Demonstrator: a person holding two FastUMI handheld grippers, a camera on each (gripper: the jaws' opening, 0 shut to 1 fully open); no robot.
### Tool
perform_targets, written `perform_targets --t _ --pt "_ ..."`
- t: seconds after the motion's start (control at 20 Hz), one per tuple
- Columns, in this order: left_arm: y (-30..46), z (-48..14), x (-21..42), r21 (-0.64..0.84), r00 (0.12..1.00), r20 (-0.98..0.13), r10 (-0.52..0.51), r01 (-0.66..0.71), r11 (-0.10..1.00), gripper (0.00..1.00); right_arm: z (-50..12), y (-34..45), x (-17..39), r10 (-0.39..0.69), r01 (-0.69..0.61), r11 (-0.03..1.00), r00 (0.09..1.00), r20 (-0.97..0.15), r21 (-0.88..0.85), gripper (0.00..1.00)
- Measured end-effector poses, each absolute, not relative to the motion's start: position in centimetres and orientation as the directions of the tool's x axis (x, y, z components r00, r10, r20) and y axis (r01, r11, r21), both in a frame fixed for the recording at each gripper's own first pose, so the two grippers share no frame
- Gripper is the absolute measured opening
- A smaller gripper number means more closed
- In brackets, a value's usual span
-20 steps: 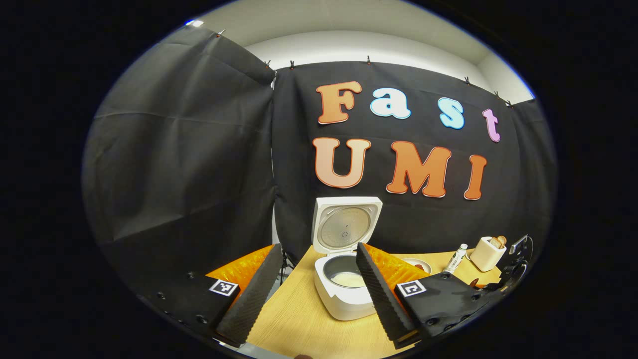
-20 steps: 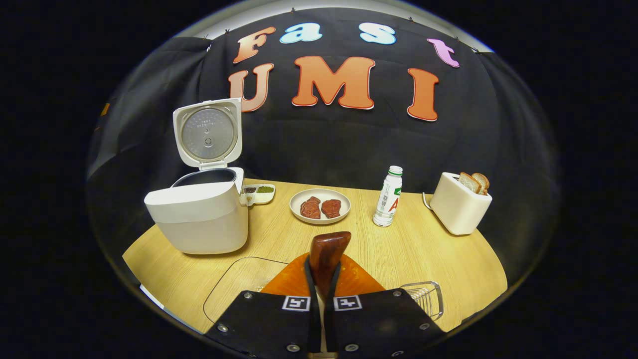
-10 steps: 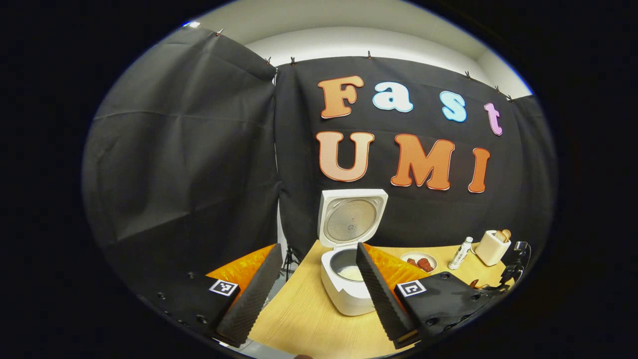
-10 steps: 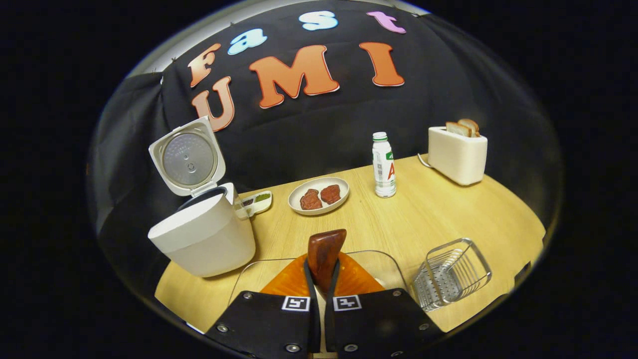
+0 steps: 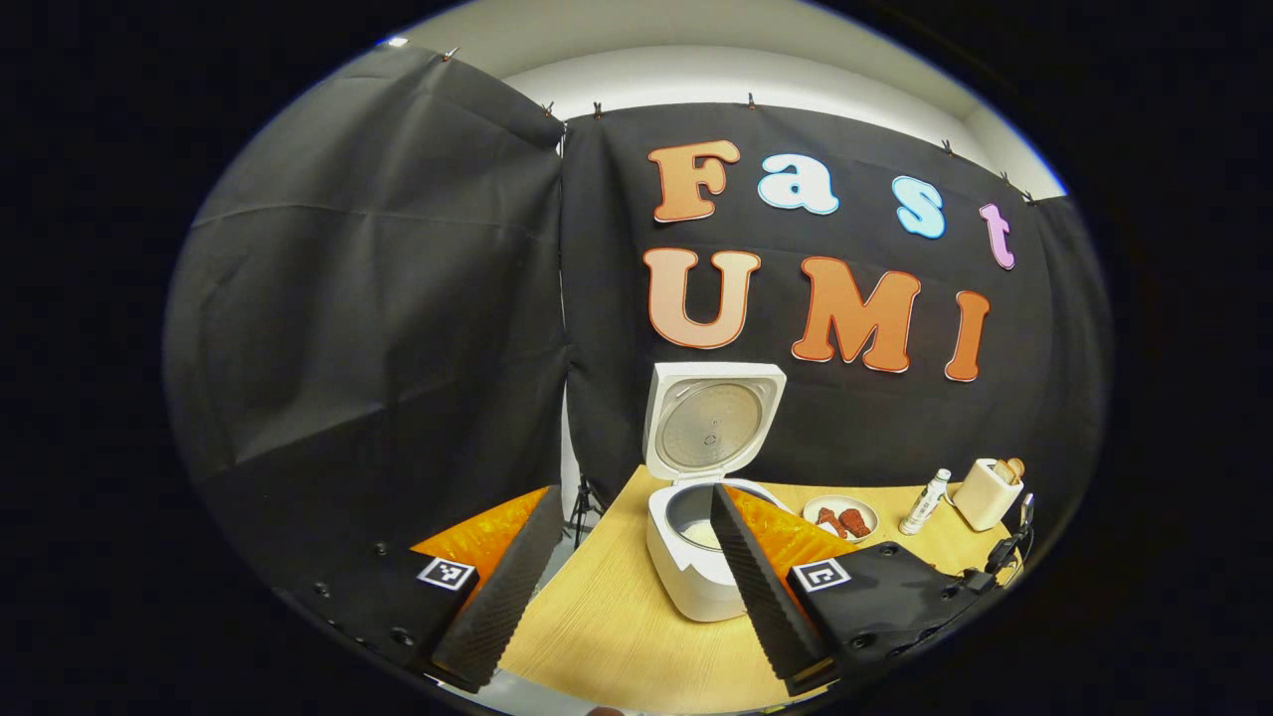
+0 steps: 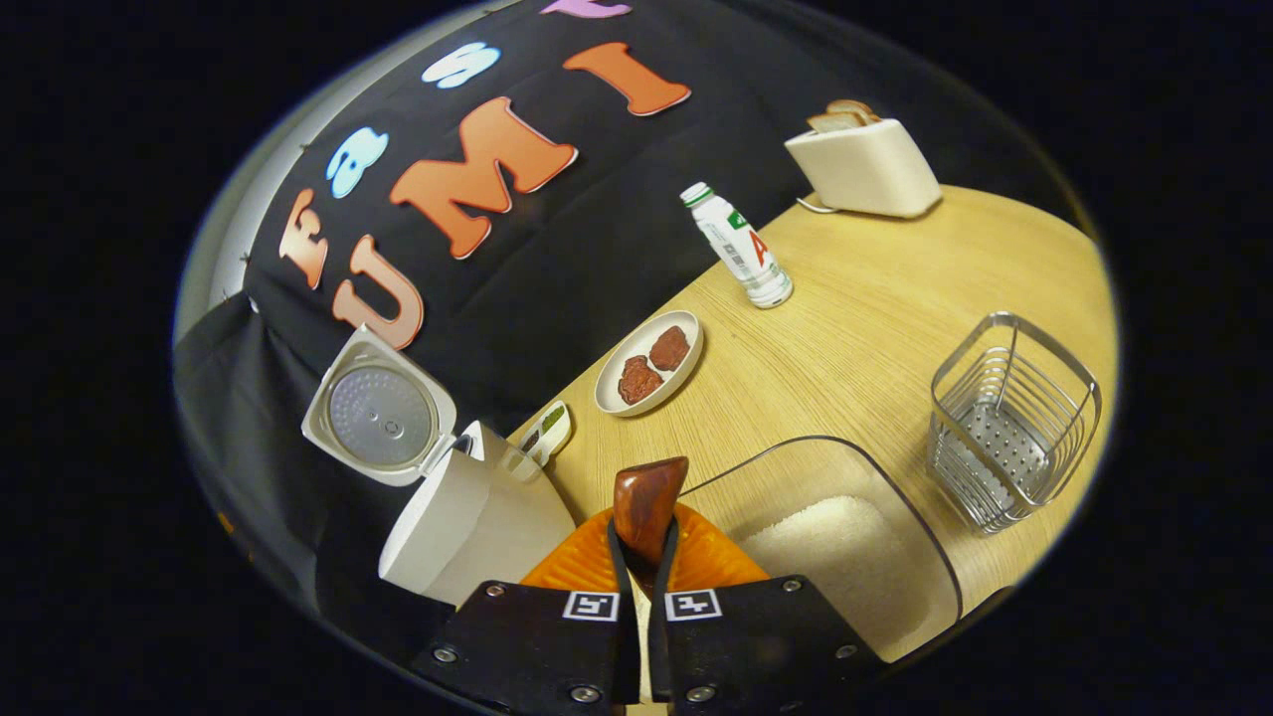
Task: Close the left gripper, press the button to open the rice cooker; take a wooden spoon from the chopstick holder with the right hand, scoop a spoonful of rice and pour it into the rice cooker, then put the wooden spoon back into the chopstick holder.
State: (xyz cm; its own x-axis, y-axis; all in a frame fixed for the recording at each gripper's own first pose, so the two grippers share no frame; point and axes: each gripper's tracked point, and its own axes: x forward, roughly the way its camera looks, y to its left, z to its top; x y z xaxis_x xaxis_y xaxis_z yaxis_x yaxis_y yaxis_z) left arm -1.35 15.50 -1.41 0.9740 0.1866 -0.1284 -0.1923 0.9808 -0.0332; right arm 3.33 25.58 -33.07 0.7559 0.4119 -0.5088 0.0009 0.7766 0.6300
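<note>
Right gripper: fingers closed on the wooden spoon, held above a clear container of rice. Right of it stands the wire chopstick holder; left, the rice cooker, lid raised. Left gripper: fingers wide apart, holding nothing, near the table edge. Beyond: plate, bottle, toaster.

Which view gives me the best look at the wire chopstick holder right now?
The right gripper view: the chopstick holder stands unobstructed on the table, its wire walls and perforated floor showing, with nothing visible inside. In the left gripper view I can't make it out at the far right edge.
</note>
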Motion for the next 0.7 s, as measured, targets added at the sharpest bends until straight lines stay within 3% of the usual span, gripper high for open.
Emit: perform_targets --t 0.15,0.7 --pt "15.0 -1.1 -1.1 -0.037 0.977 -0.119 0.179 -0.184 0.982 1.00 -32.5 24.3 3.7 0.404 0.072 0.715 0.769 -0.495 0.696 0.02" --pt "13.3 0.2 -0.2 -0.042 0.987 -0.083 0.139 -0.143 0.989 1.00 -26.3 22.1 5.9 0.384 0.083 0.666 0.814 -0.436 0.741 0.03"
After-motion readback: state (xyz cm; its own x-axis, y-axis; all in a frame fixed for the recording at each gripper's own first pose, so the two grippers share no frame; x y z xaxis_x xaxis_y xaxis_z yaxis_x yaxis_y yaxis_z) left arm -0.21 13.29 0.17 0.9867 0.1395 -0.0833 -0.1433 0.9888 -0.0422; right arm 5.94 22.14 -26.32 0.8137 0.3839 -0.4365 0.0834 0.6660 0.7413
